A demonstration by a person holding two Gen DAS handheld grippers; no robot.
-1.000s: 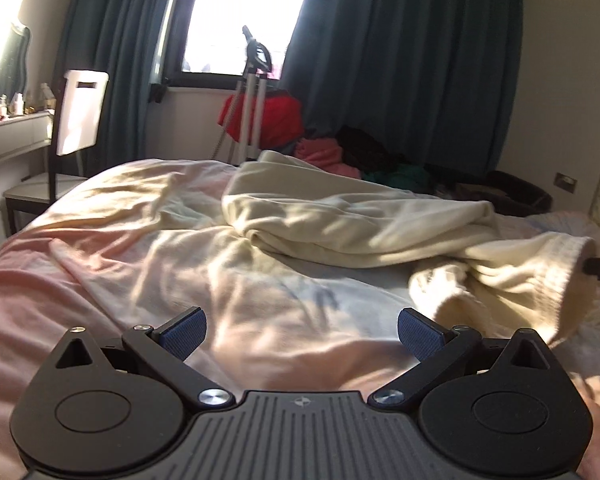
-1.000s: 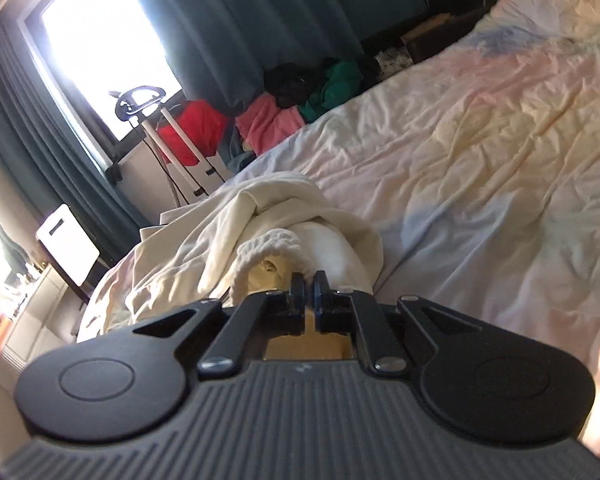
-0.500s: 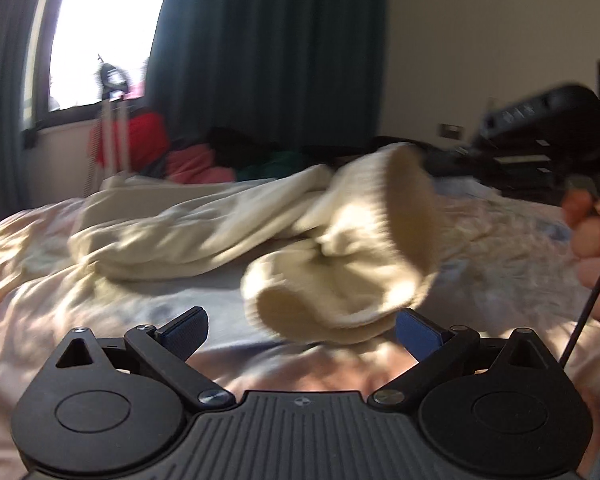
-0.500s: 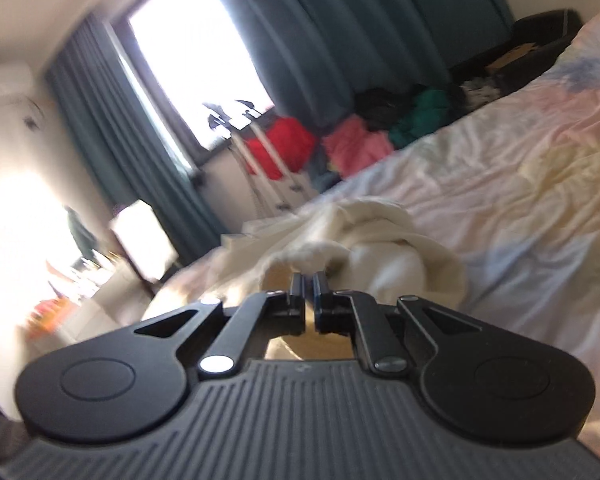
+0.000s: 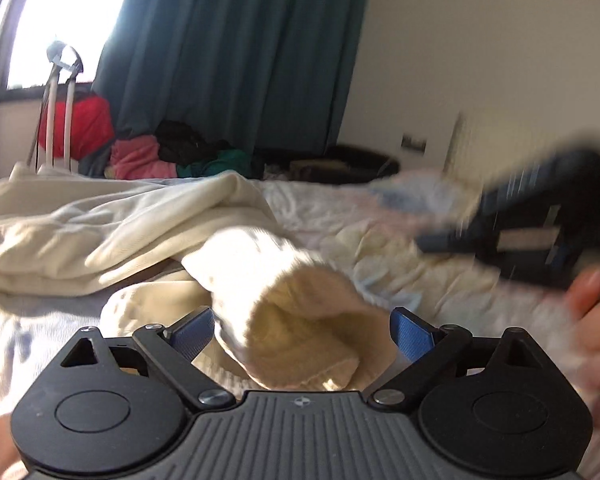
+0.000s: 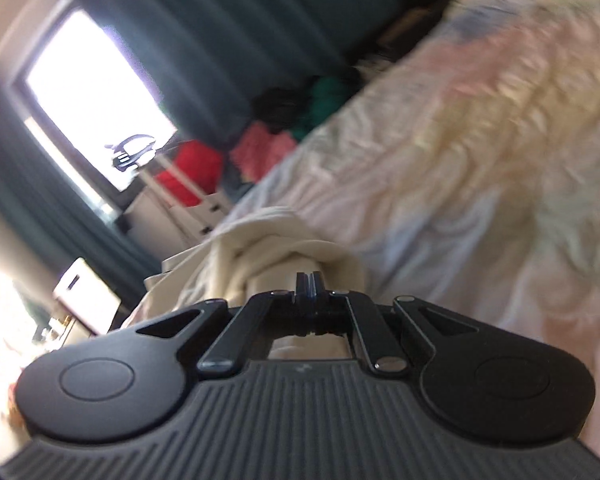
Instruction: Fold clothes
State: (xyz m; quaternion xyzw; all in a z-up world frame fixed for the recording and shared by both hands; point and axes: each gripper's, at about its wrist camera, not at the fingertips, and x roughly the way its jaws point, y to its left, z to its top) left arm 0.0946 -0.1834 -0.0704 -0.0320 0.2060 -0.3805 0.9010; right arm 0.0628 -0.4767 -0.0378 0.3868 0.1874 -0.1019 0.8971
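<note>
A cream garment [image 5: 120, 224] lies crumpled on the bed [image 5: 420, 292]. Its ribbed sleeve end [image 5: 300, 320] hangs between the blue pads of my left gripper [image 5: 302, 330], whose jaws are closing but stand wide and do not press the cloth. My right gripper [image 6: 309, 280] is shut, with the cream garment [image 6: 260, 248] bunched right at and under its fingertips; it seems to pinch a fold. The left wrist view shows the right gripper [image 5: 420, 245] as a dark blur at the right, pointing left.
Red, pink and green clothes [image 5: 140, 160] are piled by the teal curtain, beside a white stand [image 5: 56, 100]. A dark basket [image 5: 360, 160] sits past the bed. A person's hand [image 5: 596, 308] is at the right edge. A white chair [image 6: 86, 300] stands at the bedside.
My left gripper swung right and closed in until the sleeve end came between its jaws. The right gripper rolled and dropped a little, staying shut on the cloth.
</note>
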